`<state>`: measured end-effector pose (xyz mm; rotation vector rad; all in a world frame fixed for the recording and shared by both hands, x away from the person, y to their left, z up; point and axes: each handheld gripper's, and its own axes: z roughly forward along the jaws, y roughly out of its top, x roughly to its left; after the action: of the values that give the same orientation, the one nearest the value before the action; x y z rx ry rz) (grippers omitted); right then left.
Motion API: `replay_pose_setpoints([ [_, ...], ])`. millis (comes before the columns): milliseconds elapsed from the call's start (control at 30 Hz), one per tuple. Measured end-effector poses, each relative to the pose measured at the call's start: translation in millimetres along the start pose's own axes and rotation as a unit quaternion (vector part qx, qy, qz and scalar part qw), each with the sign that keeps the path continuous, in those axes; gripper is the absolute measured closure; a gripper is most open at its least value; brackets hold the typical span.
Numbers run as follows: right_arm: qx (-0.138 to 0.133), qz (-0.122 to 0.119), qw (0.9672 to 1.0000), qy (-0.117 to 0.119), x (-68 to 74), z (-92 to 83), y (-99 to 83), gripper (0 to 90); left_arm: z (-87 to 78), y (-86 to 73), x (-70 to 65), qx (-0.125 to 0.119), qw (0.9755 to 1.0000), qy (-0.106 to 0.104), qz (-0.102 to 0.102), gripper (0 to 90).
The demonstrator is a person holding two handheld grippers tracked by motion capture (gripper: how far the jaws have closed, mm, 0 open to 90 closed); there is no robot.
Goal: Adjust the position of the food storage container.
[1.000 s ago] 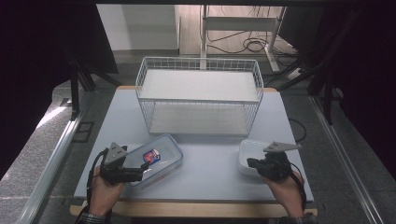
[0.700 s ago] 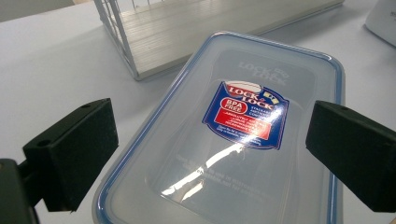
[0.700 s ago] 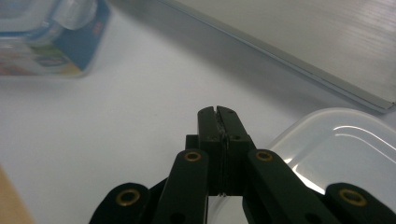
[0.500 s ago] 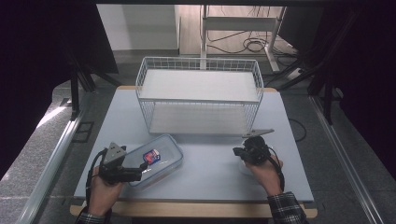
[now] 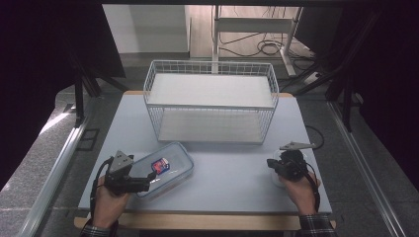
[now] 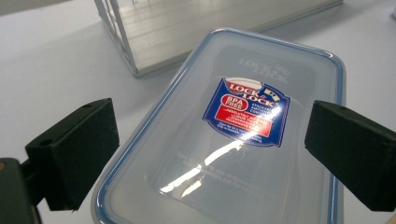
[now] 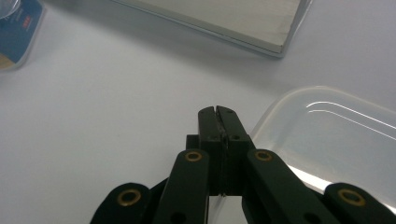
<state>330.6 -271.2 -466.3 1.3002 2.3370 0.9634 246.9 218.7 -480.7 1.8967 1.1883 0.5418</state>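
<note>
The left gripper (image 6: 205,154) has its fingers spread around the lidded container (image 6: 233,135) on the worktop (image 5: 232,173). The right gripper (image 7: 218,112), fingers pressed together, sits beside the clear tub (image 7: 336,135); a careless nudge could shove it off the edge.

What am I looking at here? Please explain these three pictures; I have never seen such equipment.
A person sits at a grey table and holds a hand tool with two black fingers in each hand. The high view looks down from above; the other two come from cameras riding on the tools. The left gripper is open, its fingers on either side of a lidded plastic box, apparently not pressing it. The right gripper is shut on nothing, beside a clear plastic container. A white wire basket stands behind.
</note>
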Motion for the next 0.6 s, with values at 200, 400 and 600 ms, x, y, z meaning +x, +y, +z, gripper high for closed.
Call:
replay_pose_setpoints([
  [200, -0.013, -0.022, 0.9995, 0.018, 12.3, 2.2, 0.9, 88.8, -14.4, -5.4, 9.3, -0.005, 0.9999, 0.009, -0.008, 18.7],
  [400, -0.022, -0.033, 0.9989, 0.024, 19.2, 2.6, 1.5, 88.4, -34.7, -21.6, 20.8, -0.007, 0.9993, 0.035, -0.012, 60.9],
  [600, -0.029, -0.046, 0.9981, 0.027, 28.5, 6.3, 2.1, 88.7, -35.2, -40.9, 34.4, 0.045, 0.9954, 0.075, -0.04, 90.0],
])
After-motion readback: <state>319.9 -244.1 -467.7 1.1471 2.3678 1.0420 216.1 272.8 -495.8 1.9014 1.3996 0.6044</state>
